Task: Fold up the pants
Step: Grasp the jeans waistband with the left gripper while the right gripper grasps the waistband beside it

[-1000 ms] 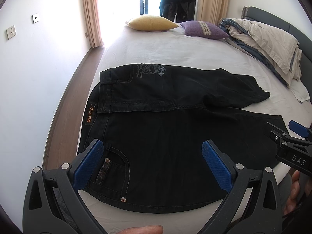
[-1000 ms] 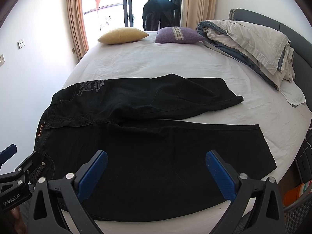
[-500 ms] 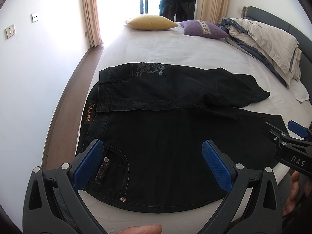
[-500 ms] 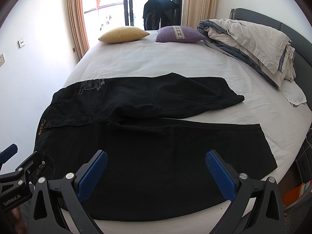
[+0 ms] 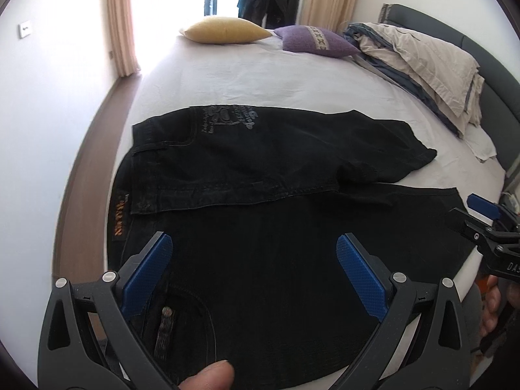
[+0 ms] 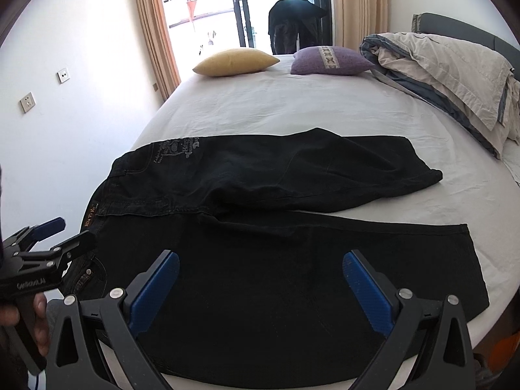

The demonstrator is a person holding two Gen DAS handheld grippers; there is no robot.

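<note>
1. Compared with half a second ago, the left gripper (image 5: 253,269) has been brought lower and nearer the waist end of the pants (image 5: 276,227); the waist pocket is now seen larger between its fingers; the right gripper (image 6: 260,287) has been shifted only slightly; the pants lie as before.
2. The jaws of both grippers are spread wide, nothing being held; both are poised above the near leg, contact not being shown.
3. The pants are spread on the bed (image 6: 292,110), waist toward the wall on the left, hems toward the right; the far leg is bunched and angled away from the near one, which lies flat along the bed's near edge.
4. The fabric is black denim with pale stitching, a grey print near the far hip and an orange label at the waistband; the sheet is white and faintly creased; the finger pads (image 5: 360,273) are blue and finely textured, set on black frames.
</note>
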